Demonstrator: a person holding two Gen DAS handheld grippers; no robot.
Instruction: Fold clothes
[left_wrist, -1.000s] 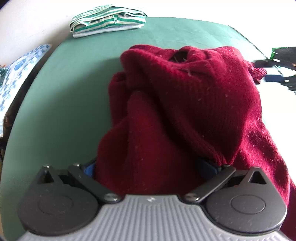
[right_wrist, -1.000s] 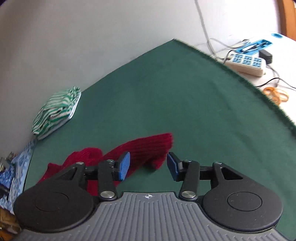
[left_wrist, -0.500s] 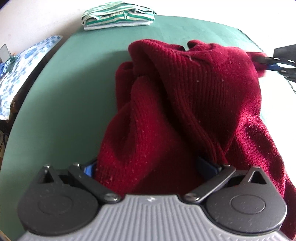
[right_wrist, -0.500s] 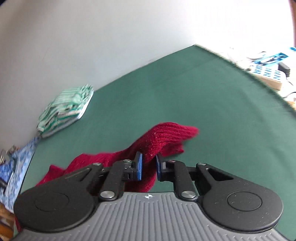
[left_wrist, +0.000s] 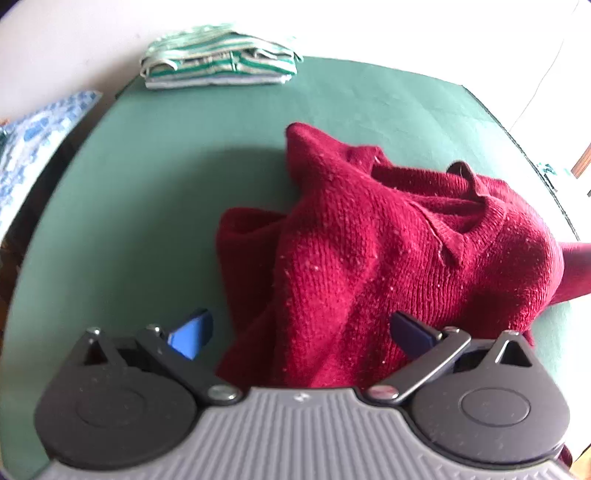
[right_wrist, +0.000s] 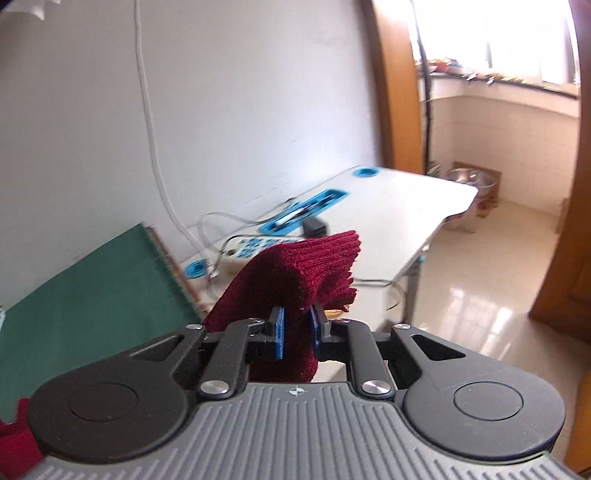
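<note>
Sweater (left_wrist: 388, 258) sits bunched on the green bench (left_wrist: 147, 184). My right gripper (right_wrist: 295, 334) has just clenched its jaws on the cuff (right_wrist: 314, 258), lifting the sleeve outward to spread it. Left gripper (left_wrist: 301, 334) looks released, jaws straddling the heap, probably not pressing.

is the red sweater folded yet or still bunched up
Bunched up: the red sweater lies in a crumpled heap on the green mat, collar twisted.
</note>
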